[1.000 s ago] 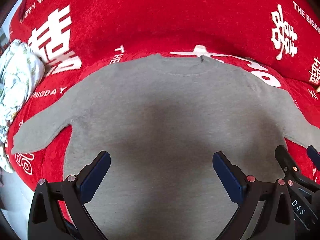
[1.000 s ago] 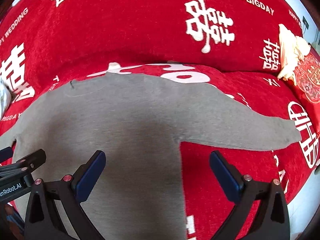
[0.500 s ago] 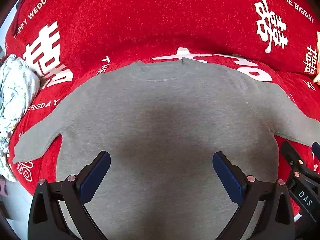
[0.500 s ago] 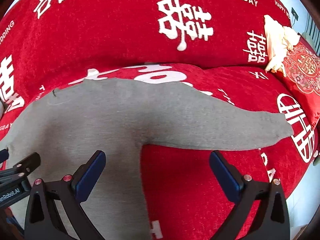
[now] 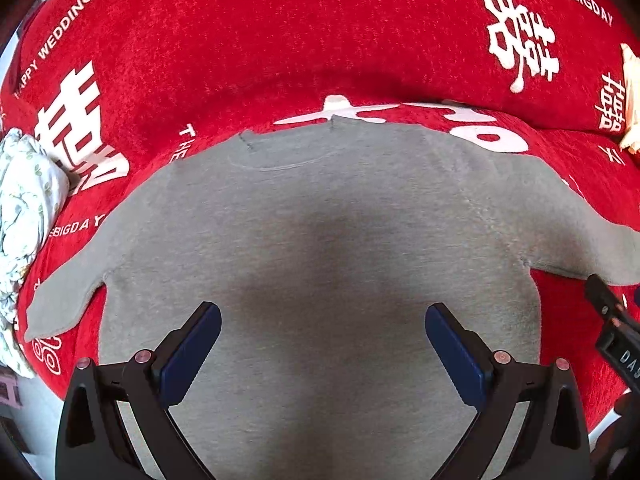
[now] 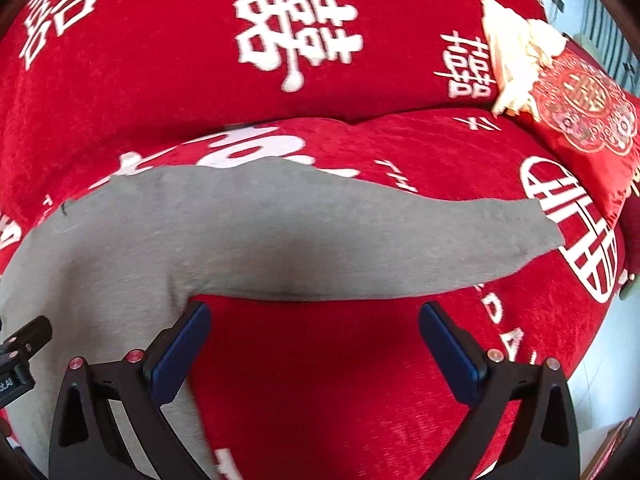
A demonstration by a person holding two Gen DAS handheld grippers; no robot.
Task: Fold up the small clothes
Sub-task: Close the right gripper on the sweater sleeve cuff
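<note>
Your left claw point(image 5: 322, 332) hangs spread wide over the grey sweater point(image 5: 320, 240), lying flat across the frame's centre on the red sofa point(image 5: 280, 40); your right claw point(image 6: 314, 330) gapes below its sleeve point(image 6: 380, 240).

The left gripper point(image 5: 323, 340) carried two black angular finger arms with open triangular cut-outs, each ending in a flat navy-blue pad point(image 5: 188, 354). Small round pinkish-silver screws point(image 5: 143, 356) dotted the knuckles of both arms. The right gripper point(image 6: 314, 338) was built alike: black skeletal arms, navy pads point(image 6: 452, 354) and matching screw heads point(image 6: 495, 354). At the right edge of the left wrist view, part of the other tool showed as a black block with white lettering reading "DAS" point(image 5: 627, 358). In the right wrist view, a black block at the left edge bore white letters, only partly legible point(image 6: 8, 385).
</note>
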